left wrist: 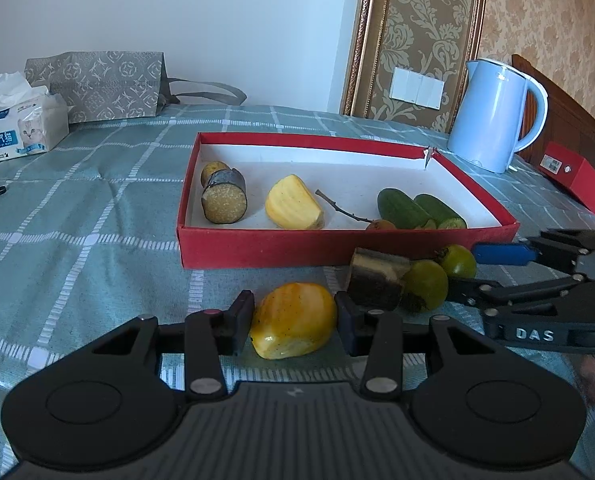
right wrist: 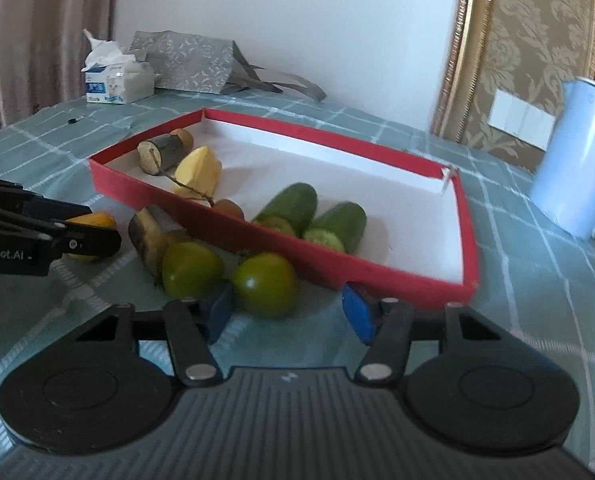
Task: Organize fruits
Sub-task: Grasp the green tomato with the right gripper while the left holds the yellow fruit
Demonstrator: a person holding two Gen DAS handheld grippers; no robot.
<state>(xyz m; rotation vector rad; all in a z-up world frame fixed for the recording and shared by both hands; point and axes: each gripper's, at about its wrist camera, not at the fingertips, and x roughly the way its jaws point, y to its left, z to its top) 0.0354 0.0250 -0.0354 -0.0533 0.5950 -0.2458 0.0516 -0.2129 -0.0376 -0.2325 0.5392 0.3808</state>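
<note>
The red box [left wrist: 349,246] lies on the checked cloth [left wrist: 77,220] and serves as the collection tray; it already holds sugarcane, a yellow wedge and two cucumbers [left wrist: 419,210]. Loose fruit lies just near of its front wall. The left gripper [left wrist: 293,320] has its jaws around the yellow fruit [left wrist: 293,326], pads at both flanks, apparently closing for a lift. The right gripper [right wrist: 287,308] is wide open, holding nothing, with a green fruit [right wrist: 265,284] between its blue pads [right wrist: 359,314].
</note>
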